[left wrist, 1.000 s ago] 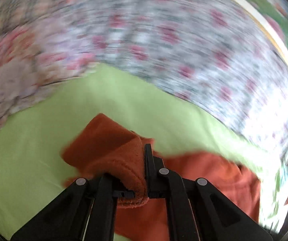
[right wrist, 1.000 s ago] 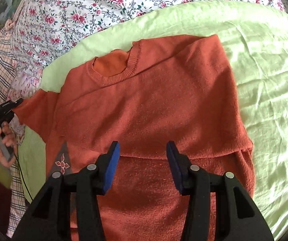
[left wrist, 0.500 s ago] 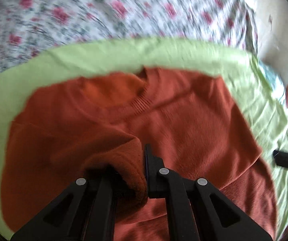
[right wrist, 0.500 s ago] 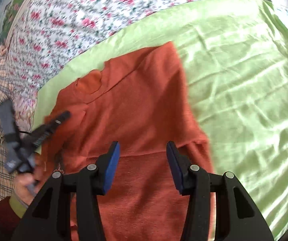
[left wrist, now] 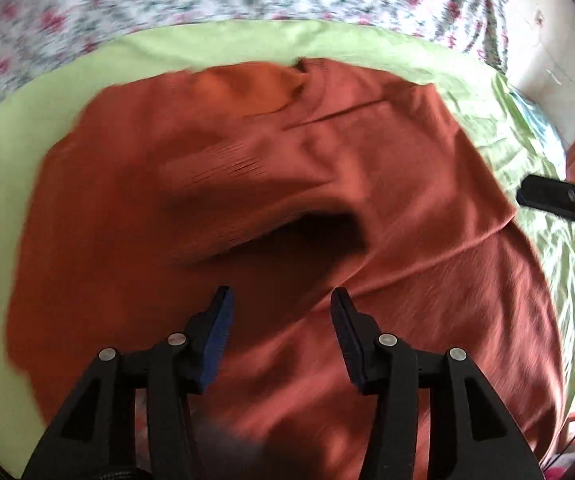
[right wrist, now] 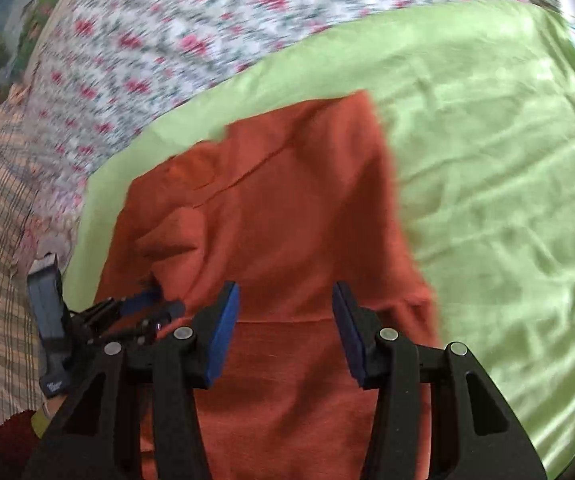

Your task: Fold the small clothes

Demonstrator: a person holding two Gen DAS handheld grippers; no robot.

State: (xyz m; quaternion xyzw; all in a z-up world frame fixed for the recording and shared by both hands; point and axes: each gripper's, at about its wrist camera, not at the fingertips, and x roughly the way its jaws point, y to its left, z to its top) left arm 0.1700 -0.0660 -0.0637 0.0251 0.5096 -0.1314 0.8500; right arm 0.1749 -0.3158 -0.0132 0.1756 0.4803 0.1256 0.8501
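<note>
Orange sweater (left wrist: 367, 208) lies spread on the green sheet (right wrist: 487, 168) ahead of and beneath my left tongs (left wrist: 281, 308) and right tongs (right wrist: 285, 304), both wide and empty; soft, limp knit, probably light though blurred, best pinched at a hem or edge.

Black tongs (left wrist: 281, 312), blue pads (left wrist: 217, 328), silver screws.
</note>
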